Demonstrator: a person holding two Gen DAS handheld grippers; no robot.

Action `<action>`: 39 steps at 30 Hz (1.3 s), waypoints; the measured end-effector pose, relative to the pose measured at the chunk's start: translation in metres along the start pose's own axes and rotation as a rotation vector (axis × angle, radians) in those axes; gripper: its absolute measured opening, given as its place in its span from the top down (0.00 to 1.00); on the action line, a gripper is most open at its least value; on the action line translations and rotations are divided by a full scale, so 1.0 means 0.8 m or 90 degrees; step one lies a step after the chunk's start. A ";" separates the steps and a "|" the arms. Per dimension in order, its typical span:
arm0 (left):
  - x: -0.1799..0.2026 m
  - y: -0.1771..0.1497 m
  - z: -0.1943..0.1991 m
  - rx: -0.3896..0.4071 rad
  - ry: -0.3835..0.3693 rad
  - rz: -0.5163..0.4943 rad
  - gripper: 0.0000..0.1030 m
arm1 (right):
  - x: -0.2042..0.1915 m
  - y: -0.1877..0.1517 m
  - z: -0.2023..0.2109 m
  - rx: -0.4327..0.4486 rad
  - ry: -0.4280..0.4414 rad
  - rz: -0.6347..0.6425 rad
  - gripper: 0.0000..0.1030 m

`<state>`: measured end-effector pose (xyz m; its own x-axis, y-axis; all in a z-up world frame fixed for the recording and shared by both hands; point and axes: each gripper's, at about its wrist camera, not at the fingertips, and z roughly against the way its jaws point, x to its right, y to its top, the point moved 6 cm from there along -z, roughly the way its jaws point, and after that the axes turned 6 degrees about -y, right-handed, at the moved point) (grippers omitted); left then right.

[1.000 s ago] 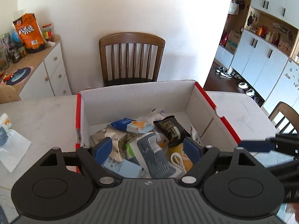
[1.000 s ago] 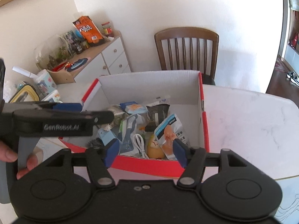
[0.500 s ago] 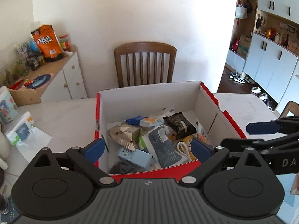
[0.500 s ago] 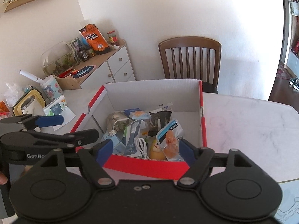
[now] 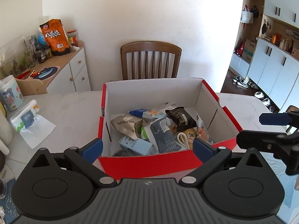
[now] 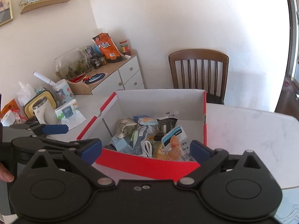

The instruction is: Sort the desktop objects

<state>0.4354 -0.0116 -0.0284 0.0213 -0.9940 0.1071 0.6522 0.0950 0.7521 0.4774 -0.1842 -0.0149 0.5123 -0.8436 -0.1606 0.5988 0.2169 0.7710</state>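
Note:
A red cardboard box (image 5: 147, 163) with a white inside stands on the white marble table (image 5: 71, 106); it also shows in the right wrist view (image 6: 145, 165). It holds several items: a grey snack bag (image 5: 127, 125), a light blue carton (image 5: 135, 145), a dark pouch (image 5: 180, 118), a white cable (image 6: 147, 147) and an orange-print packet (image 6: 174, 142). My left gripper (image 5: 147, 147) is open and empty, in front of the box's near wall. My right gripper (image 6: 145, 149) is open and empty, also in front of the box, to the right of the left one.
A tissue pack (image 5: 25, 118) on white paper lies on the table to the left. A mug (image 6: 44, 110), a printed cup (image 6: 61, 93) and bags stand at the far left. A wooden chair (image 5: 150, 59) is behind the box, a white sideboard (image 5: 74, 69) at the back left.
Both grippers have pulled back and up from the box, so it looks smaller and its red front wall shows. Both jaws stay open and empty.

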 end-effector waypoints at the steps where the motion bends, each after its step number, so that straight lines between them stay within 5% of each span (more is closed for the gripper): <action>1: 0.000 -0.001 0.002 -0.002 0.000 0.003 0.00 | -0.001 0.000 0.001 0.000 0.000 0.004 0.01; 39: 0.016 -0.018 0.035 -0.023 0.007 -0.006 0.00 | 0.014 -0.020 0.021 -0.033 -0.011 -0.025 0.01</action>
